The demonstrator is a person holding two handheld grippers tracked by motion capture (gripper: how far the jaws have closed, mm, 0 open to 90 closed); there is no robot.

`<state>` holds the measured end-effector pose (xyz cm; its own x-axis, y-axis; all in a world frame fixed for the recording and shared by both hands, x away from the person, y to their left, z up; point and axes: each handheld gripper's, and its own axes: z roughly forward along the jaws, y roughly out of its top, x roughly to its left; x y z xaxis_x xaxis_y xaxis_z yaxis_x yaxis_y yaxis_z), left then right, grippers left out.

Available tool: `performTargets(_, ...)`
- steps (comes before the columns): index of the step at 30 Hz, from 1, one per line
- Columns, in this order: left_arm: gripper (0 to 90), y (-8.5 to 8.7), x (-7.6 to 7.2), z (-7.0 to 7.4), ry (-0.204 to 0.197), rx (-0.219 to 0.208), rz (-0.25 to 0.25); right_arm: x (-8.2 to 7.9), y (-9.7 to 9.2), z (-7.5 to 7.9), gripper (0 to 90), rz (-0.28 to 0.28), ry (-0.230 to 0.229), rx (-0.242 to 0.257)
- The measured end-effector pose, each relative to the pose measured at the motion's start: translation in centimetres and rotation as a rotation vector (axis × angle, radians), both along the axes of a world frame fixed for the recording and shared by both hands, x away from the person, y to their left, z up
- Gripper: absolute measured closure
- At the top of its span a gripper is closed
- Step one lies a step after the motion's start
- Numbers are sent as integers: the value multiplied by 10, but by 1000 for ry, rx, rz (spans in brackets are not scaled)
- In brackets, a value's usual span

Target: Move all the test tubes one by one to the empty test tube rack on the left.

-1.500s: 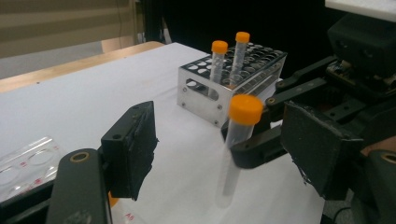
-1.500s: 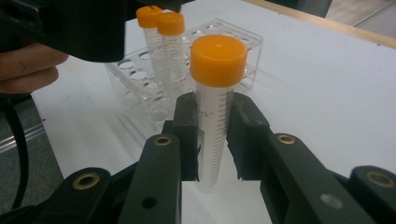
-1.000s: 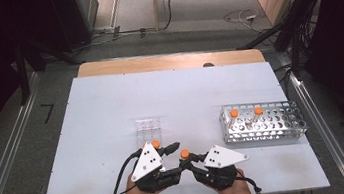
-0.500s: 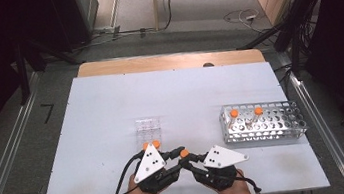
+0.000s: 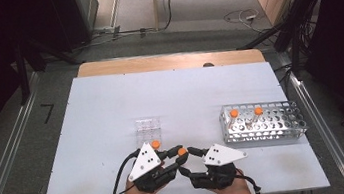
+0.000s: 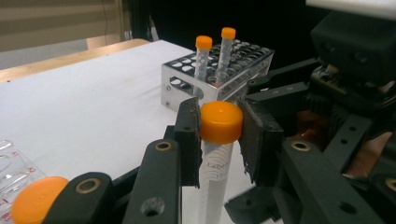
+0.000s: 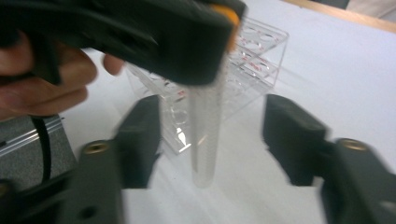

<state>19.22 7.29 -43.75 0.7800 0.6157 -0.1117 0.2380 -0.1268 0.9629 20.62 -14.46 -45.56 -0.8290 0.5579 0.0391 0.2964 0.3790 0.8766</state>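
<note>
Near the table's front edge, the left gripper (image 6: 219, 135) pinches an orange-capped test tube (image 6: 215, 172), its two black pads pressed on either side of the cap so the clear body hangs upright below them; the jaws have just finished closing on it. In the high view this tube's cap (image 5: 182, 151) sits between the two tools, just in front of and to the right of the clear plastic rack (image 5: 147, 130). Facing it, the right gripper (image 7: 212, 135) has just been opening: its jaws stand spread on both sides of the tube's lower body (image 7: 205, 130) without touching it. A second orange cap (image 5: 155, 143) lies right at the clear rack's front edge, beside the left gripper's grey plate. Farther off, well to the right of the clear rack, a metal tube rack (image 5: 264, 125) stands on the white table (image 5: 110, 105) and holds two more orange-capped tubes (image 6: 203, 58) upright in its holes at one end.
</note>
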Motion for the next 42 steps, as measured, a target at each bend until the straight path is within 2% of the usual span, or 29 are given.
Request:
performTargets(3,701,8,0,7,-9,-28,14,2,-2,-1,236,-18,20,-4)
performTargets(7,701,20,-1,16,-21,-49,43,5,-6,-2,203,-33,28,-10)
performTargets(13,701,36,-3,27,-39,-66,87,7,-15,-3,202,-61,31,-11)
performTargets(18,701,45,-4,30,-46,-69,113,7,-17,-4,205,-72,34,-16)
performTargets(29,700,56,-5,30,-36,-41,150,7,-25,-4,212,-85,35,-10)
performTargets(38,700,54,-4,20,-23,1,161,7,-26,-4,215,-84,33,-16)
performTargets(42,699,51,-5,16,-32,26,161,7,-27,-5,217,-85,32,-16)
